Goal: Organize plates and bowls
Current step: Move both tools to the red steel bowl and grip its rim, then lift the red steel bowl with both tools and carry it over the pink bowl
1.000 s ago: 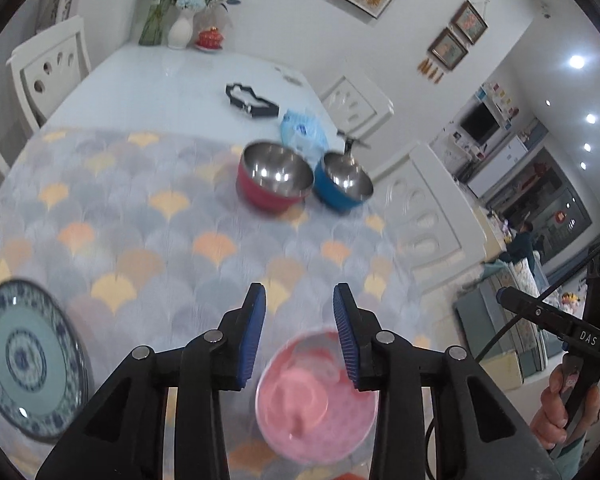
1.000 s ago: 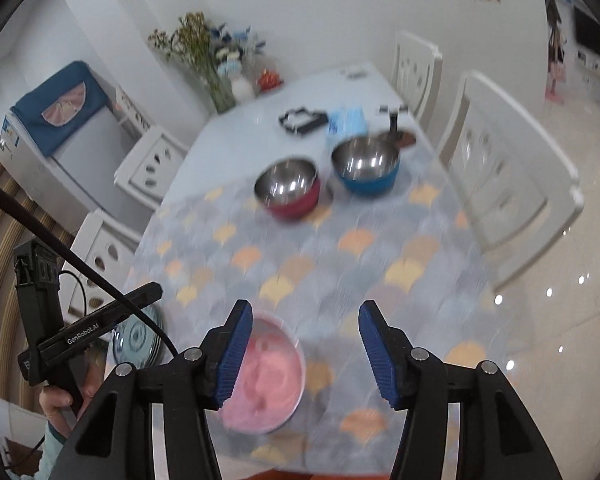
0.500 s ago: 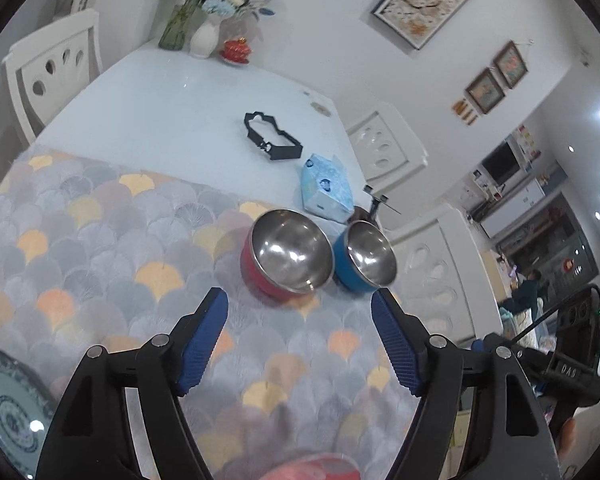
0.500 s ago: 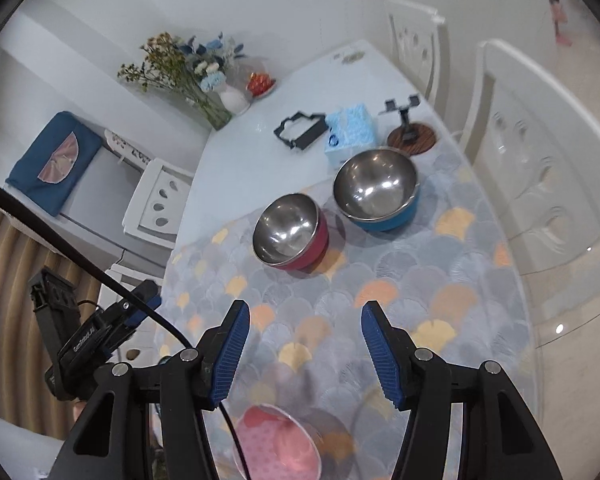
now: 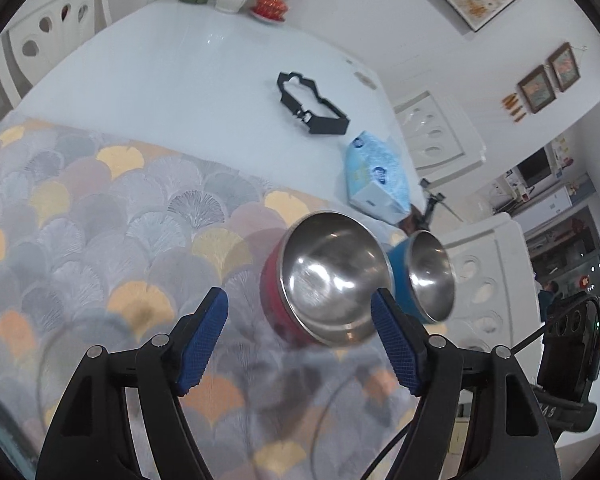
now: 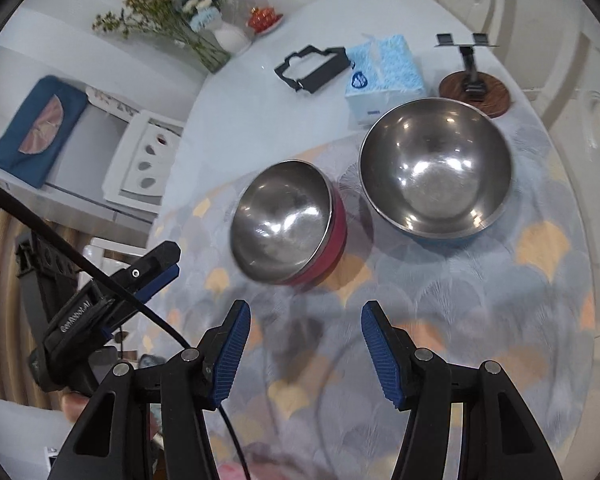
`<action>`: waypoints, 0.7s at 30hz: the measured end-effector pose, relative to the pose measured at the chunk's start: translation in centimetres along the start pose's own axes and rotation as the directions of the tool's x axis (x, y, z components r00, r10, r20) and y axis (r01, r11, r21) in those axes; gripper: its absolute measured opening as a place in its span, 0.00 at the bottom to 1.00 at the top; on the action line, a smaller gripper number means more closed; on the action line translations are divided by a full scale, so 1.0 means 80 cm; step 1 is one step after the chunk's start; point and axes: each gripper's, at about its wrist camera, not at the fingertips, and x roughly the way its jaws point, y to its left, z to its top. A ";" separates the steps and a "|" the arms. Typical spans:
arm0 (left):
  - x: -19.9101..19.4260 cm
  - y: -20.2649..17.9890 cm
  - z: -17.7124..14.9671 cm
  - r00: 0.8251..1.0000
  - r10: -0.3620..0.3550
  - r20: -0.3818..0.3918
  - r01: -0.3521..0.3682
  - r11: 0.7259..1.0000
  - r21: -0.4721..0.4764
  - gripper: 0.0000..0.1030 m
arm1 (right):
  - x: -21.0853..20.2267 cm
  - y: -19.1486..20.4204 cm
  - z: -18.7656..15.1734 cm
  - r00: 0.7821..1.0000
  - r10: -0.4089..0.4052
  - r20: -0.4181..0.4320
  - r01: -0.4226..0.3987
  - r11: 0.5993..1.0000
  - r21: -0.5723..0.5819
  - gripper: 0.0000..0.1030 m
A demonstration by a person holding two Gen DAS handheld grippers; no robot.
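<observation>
A red bowl with a steel inside (image 5: pixel 324 280) stands on the patterned cloth (image 5: pixel 100 216), with a blue steel-lined bowl (image 5: pixel 428 276) just to its right. My left gripper (image 5: pixel 300 340) is open and empty, just short of the red bowl, its right pad (image 5: pixel 396 352) near the rim. In the right wrist view the red bowl (image 6: pixel 288 228) and the larger blue bowl (image 6: pixel 436 168) lie ahead of my right gripper (image 6: pixel 304 352), which is open and empty. The left gripper (image 6: pixel 140 280) shows at the left there. A pink edge (image 6: pixel 260 468) peeks at the bottom.
Behind the bowls on the white table are a blue tissue box (image 6: pixel 384 76), a black frame (image 6: pixel 312 68), a phone stand on a wooden disc (image 6: pixel 476 84) and a flower vase (image 6: pixel 228 36). White chairs (image 5: pixel 484 272) stand around the table.
Both grippers have moved forward across the cloth towards the two steel bowls. The left gripper opened wide. The pink bowl and the blue patterned plate dropped out of view.
</observation>
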 end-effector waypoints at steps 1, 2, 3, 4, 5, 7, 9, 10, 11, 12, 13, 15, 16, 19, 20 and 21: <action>0.011 0.002 0.004 1.000 0.005 -0.006 -0.005 1.000 -0.001 0.60 | 0.010 -0.002 0.005 1.000 -0.013 -0.008 0.013 1.000 -0.001 0.55; 0.019 0.003 0.007 1.000 0.003 -0.018 -0.003 1.000 0.001 0.55 | 0.021 -0.005 0.008 1.000 -0.019 -0.020 0.019 1.000 0.007 0.55; 0.029 0.005 0.010 0.999 0.000 -0.038 0.000 1.000 0.003 0.51 | 0.031 -0.009 0.012 0.999 -0.011 -0.032 0.012 1.000 0.025 0.55; 0.038 0.007 0.013 0.999 0.002 -0.051 -0.002 1.000 0.001 0.51 | 0.040 -0.013 0.015 0.999 0.003 -0.042 -0.001 0.999 0.044 0.54; 0.045 0.008 0.015 0.998 0.007 -0.056 -0.007 1.000 0.001 0.51 | 0.048 -0.016 0.017 0.999 0.011 -0.047 -0.008 0.998 0.057 0.53; 0.057 0.010 0.020 0.998 0.015 -0.067 -0.015 1.000 0.005 0.51 | 0.062 -0.020 0.024 0.999 0.000 -0.051 0.004 0.998 0.068 0.51; 0.068 0.011 0.025 0.997 0.019 -0.076 -0.018 1.000 0.009 0.50 | 0.075 -0.024 0.032 0.998 -0.005 -0.055 0.009 0.997 0.074 0.49; 0.074 0.011 0.027 0.997 0.019 -0.081 -0.018 1.000 0.013 0.47 | 0.080 -0.025 0.036 0.998 -0.008 -0.057 0.012 0.997 0.074 0.46; 0.079 0.011 0.028 0.996 0.020 -0.085 -0.018 1.000 0.018 0.44 | 0.086 -0.026 0.040 0.998 -0.014 -0.059 0.018 0.997 0.070 0.43; 0.084 0.011 0.028 0.996 0.022 -0.092 -0.020 0.999 0.026 0.38 | 0.090 -0.025 0.043 0.998 -0.024 -0.060 0.027 0.998 0.062 0.43; 0.089 0.011 0.028 0.995 0.024 -0.100 -0.021 0.999 0.034 0.31 | 0.094 -0.025 0.046 0.998 -0.036 -0.060 0.040 0.998 0.055 0.41; 0.098 0.009 0.027 0.993 0.024 -0.116 -0.019 0.999 0.046 0.15 | 0.103 -0.025 0.047 0.996 -0.054 -0.064 0.056 0.998 0.040 0.37; 0.102 0.009 0.026 0.992 0.027 -0.124 -0.021 0.998 0.052 0.13 | 0.106 -0.025 0.047 0.996 -0.053 -0.067 0.056 0.998 0.034 0.33; 0.108 0.010 0.019 0.991 0.024 -0.132 -0.017 0.999 0.051 0.13 | 0.112 -0.020 0.045 0.996 -0.067 -0.062 0.068 0.998 0.015 0.27; 0.108 0.010 0.019 0.991 0.024 -0.130 -0.017 0.999 0.052 0.13 | 0.113 -0.018 0.045 0.995 -0.078 -0.058 0.078 0.997 0.007 0.26; 0.107 0.010 0.018 0.992 0.022 -0.128 -0.016 0.999 0.051 0.13 | 0.113 -0.016 0.045 0.994 -0.095 -0.054 0.094 0.996 -0.008 0.26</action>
